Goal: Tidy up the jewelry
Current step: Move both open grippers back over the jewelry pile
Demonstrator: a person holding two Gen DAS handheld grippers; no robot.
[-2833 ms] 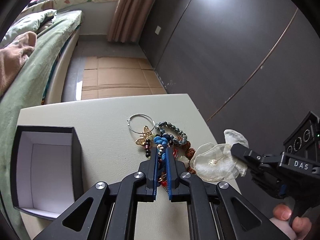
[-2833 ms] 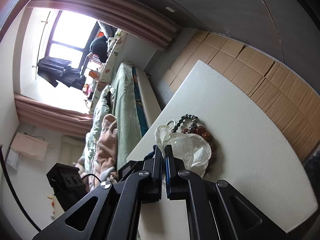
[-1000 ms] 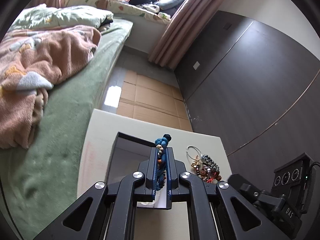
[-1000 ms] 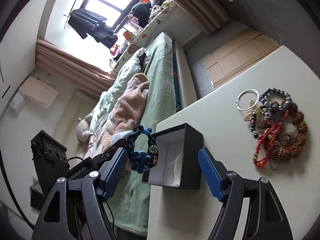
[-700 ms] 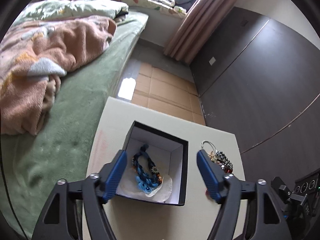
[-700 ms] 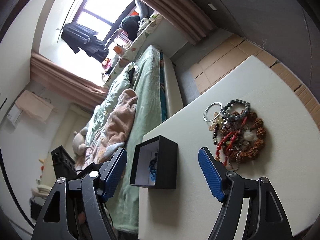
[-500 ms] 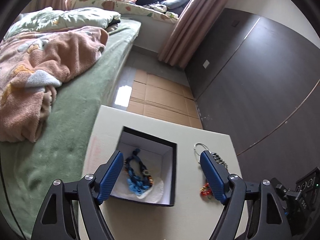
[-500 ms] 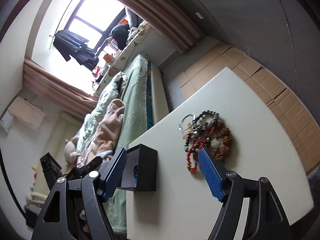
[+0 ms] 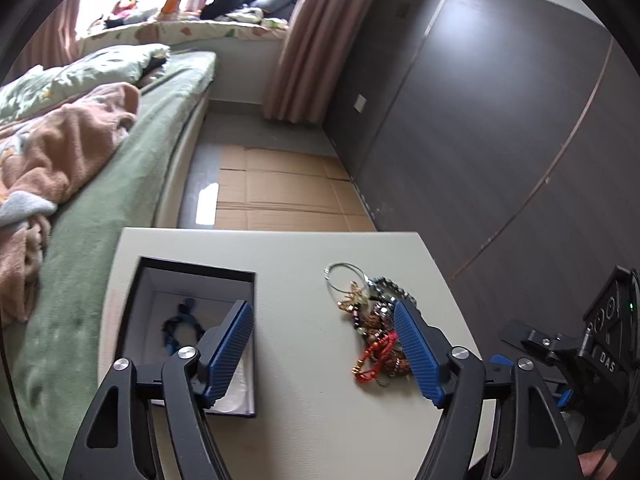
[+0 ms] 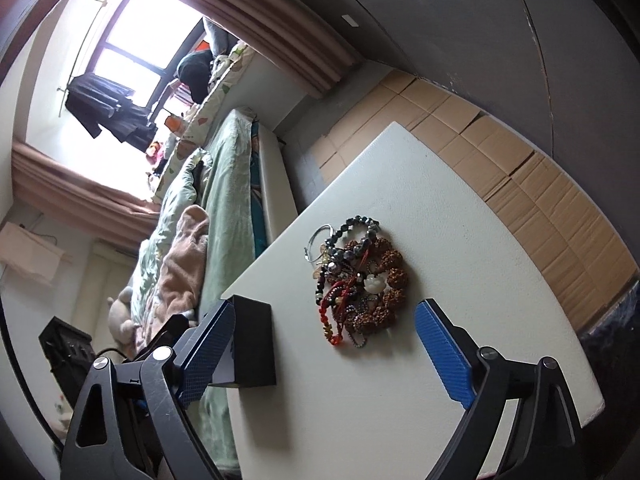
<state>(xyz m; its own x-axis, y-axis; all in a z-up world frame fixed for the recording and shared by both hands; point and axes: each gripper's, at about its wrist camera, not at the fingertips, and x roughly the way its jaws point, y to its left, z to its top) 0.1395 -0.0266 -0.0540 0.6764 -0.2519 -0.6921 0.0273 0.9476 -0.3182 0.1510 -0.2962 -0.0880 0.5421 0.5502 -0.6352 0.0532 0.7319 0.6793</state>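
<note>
While the black box point(image 9: 192, 280) sits at the left of the bench point(image 9: 296, 312) with a blue bracelet point(image 9: 180, 326) lying inside it, the jewelry pile point(image 9: 376, 328) lies to the right of the box, well apart from it. Both the left gripper point(image 9: 324, 344) and the right gripper point(image 10: 324, 352) hang empty, jaws spread wide. Right of the box, the pile sits just ahead of the left gripper's right-hand jaw, so a small rightward shift seems needed; the right gripper frames it squarely.
</note>
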